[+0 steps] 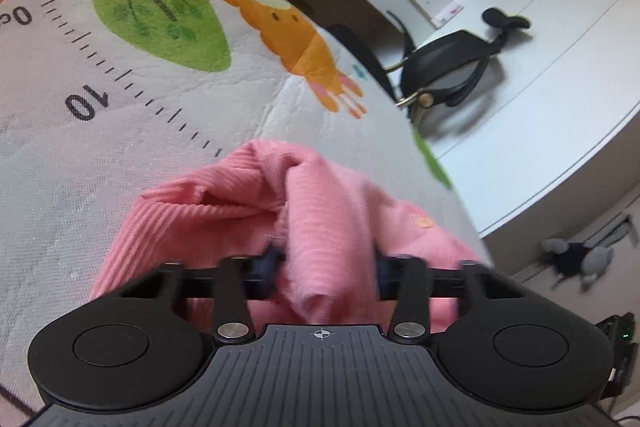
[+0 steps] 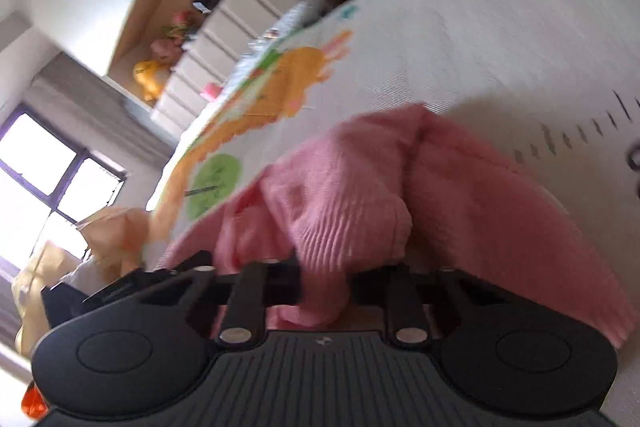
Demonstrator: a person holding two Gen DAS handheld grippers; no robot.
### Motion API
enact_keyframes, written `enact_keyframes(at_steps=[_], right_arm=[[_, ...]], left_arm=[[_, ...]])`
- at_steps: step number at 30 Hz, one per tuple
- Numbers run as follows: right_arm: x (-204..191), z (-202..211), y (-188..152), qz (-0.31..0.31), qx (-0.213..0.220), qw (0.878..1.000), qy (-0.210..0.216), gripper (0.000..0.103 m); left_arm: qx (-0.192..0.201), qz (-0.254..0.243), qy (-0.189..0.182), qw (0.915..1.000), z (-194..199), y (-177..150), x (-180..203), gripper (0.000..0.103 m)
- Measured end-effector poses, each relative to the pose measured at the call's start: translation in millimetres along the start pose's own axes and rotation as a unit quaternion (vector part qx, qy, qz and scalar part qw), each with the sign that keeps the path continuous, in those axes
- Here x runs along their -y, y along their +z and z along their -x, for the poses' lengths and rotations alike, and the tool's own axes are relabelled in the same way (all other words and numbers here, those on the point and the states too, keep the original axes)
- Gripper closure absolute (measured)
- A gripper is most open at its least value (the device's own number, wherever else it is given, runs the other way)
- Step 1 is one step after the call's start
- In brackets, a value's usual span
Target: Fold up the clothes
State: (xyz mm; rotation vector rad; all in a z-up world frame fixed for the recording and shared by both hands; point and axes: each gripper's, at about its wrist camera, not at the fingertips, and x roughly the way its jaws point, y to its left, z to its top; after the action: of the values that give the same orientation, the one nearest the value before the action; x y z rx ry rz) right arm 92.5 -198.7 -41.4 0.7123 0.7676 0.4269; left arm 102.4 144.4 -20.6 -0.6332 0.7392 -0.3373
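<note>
left gripper (image 1: 326,267): pinching a bunched fold of pink ribbed garment (image 1: 248,195) | right gripper (image 2: 324,279): clamped on another fold of it (image 2: 360,187) | garment: crumpled on printed play mat (image 1: 120,107), near its edge, by the ruler marks

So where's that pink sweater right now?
The pink sweater lies bunched on the printed play mat, just below its ruler marks, pinched by the left gripper and right gripper.
</note>
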Motion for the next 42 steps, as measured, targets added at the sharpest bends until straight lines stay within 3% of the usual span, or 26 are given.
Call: enact_keyframes(at_steps=[5,8,12,14,16,17,22,25,29,32,35,37,40,42], right_arm=[[-26,56,8,0.080,0.020,0.996,0.044,0.089],[-18,75,-7,0.090,-0.002,0.995,0.047,0.088],[-8,68,-41,0.149,-0.070,0.985,-0.049,0.075],[-4,75,-43,0.160,-0.084,0.982,-0.050,0.068],[-6,95,-32,0.172,-0.066,0.982,-0.031,0.058],[-7,105,-26,0.178,-0.057,0.982,-0.022,0.051],[-15,129,7,0.191,0.000,0.982,-0.006,0.034],[-11,118,24,0.185,-0.012,0.983,-0.020,0.034],[-4,104,49,0.203,-0.013,0.978,-0.040,0.033],[6,68,63,0.171,-0.031,0.984,-0.023,0.033],[12,7,73,0.134,-0.087,0.987,-0.006,0.033],[4,-28,79,0.129,-0.098,0.987,0.006,0.033],[-13,-54,97,0.100,-0.055,0.991,0.070,0.033],[-23,-55,106,0.100,-0.021,0.992,0.081,0.033]], left_arm=[[0.019,-0.068,-0.037,0.9969,56,-7,32,0.073],[0.002,-0.087,-0.053,0.9948,79,-26,37,0.069],[-0.047,-0.082,-0.038,0.9948,83,-52,22,0.052],[-0.058,-0.055,-0.033,0.9963,82,-53,7,0.044],[-0.047,-0.025,-0.040,0.9978,85,-43,-5,0.028],[-0.041,-0.013,-0.044,0.9981,84,-37,-9,0.018],[-0.045,0.024,-0.058,0.9970,60,-21,-18,0.011],[-0.073,0.034,-0.051,0.9955,31,-18,-14,0.010],[-0.086,0.031,-0.075,0.9929,13,-15,-12,0.009],[-0.085,0.042,-0.084,0.9920,-3,-5,-15,0.009],[-0.034,0.057,-0.081,0.9945,-8,25,-15,0.011],[0.015,0.060,-0.092,0.9938,-8,51,-15,0.011],[0.083,0.023,-0.037,0.9956,-6,79,-11,0.010],[0.095,-0.005,0.015,0.9953,-5,87,-13,0.009]])
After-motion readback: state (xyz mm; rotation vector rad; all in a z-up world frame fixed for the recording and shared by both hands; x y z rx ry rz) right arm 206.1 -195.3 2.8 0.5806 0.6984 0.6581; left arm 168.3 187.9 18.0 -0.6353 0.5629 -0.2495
